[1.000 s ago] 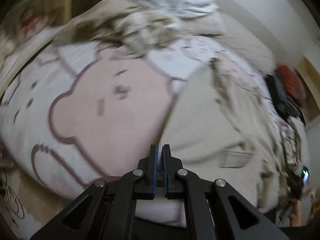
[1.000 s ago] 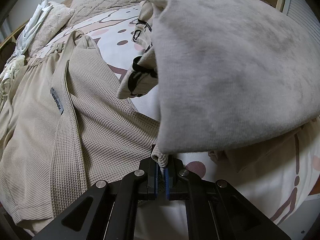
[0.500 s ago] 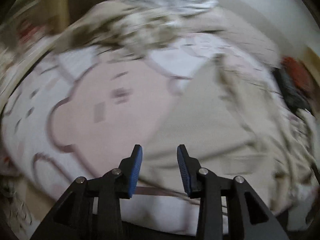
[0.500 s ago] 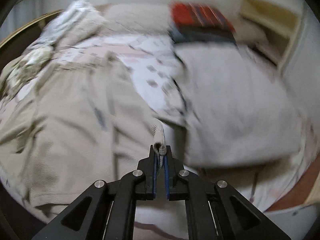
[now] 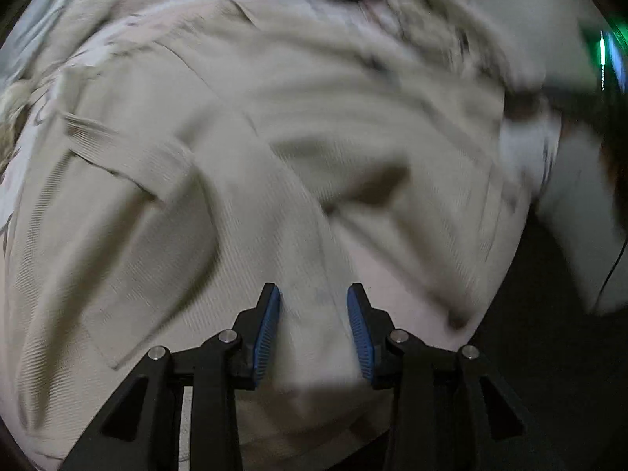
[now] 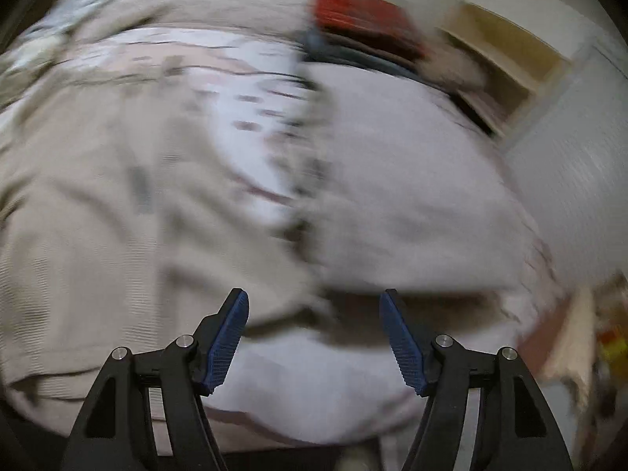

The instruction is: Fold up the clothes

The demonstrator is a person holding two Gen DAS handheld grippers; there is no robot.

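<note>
both views are smeared by motion blur. the beige waffle-knit garment (image 5: 219, 204) is seen spread over the bed (image 6: 274, 384), rumpled, with broad folds and a ribbed band running across its upper part; its fine grid texture is legible only close to the lens. in the left wrist view the left tongs (image 5: 314, 325) are parted, blue pads apart, with a strip of the garment lying between them, though contact cannot be told. in the right wrist view the right tongs (image 6: 314, 337) are spread wide and hold nothing; the garment (image 6: 90, 204) lies left of them, and a grey pillow (image 6: 412, 204) lies right of the garment on the patterned bedsheet. beyond the pillow a red item (image 6: 365, 15) is seen, too blurred to name.
</note>
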